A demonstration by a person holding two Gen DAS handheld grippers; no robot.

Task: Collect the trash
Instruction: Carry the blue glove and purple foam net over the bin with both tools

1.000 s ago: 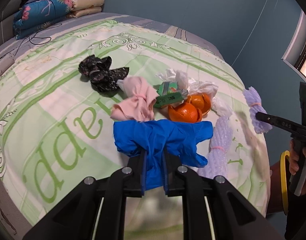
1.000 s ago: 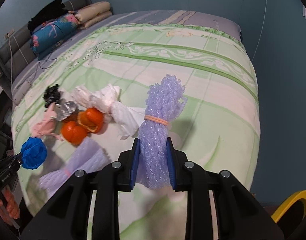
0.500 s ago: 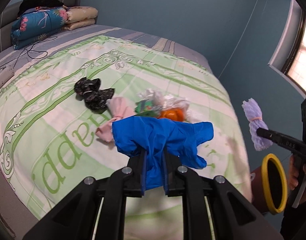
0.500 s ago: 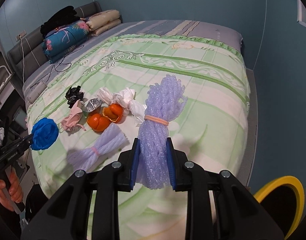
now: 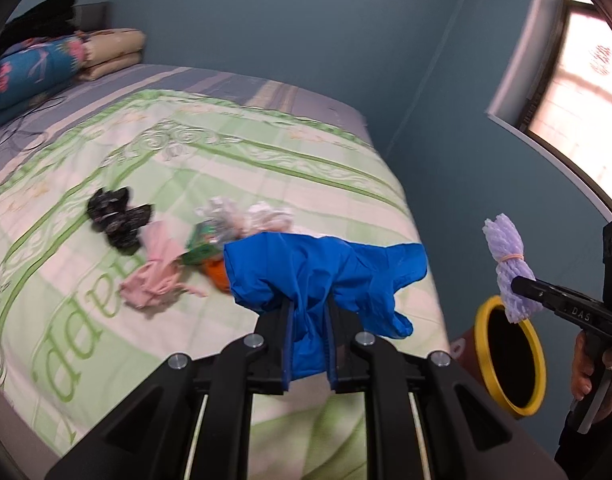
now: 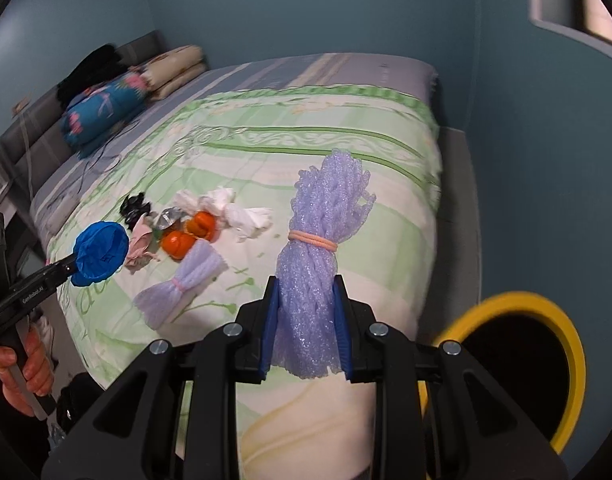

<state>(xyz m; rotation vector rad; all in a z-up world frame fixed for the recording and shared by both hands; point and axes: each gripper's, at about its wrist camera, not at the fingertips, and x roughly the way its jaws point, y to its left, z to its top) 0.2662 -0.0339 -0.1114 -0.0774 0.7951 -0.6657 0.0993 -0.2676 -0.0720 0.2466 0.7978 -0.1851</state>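
Left tongs [image 5: 309,344] clamp a blue glove [image 5: 326,268]; right tongs [image 6: 306,330] clamp purple foam netting [image 6: 314,280], seemingly beside the yellow-rimmed bin [image 6: 562,364]

Left gripper [image 5: 309,344] clamps blue glove [image 5: 326,268]; yellow-rimmed bin [image 5: 510,360] right.

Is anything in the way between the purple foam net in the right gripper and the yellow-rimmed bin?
Nothing visible. The right gripper holds the purple foam net in the air beside the bed, and the bin sits open-mouthed just to its right, with clear space between.
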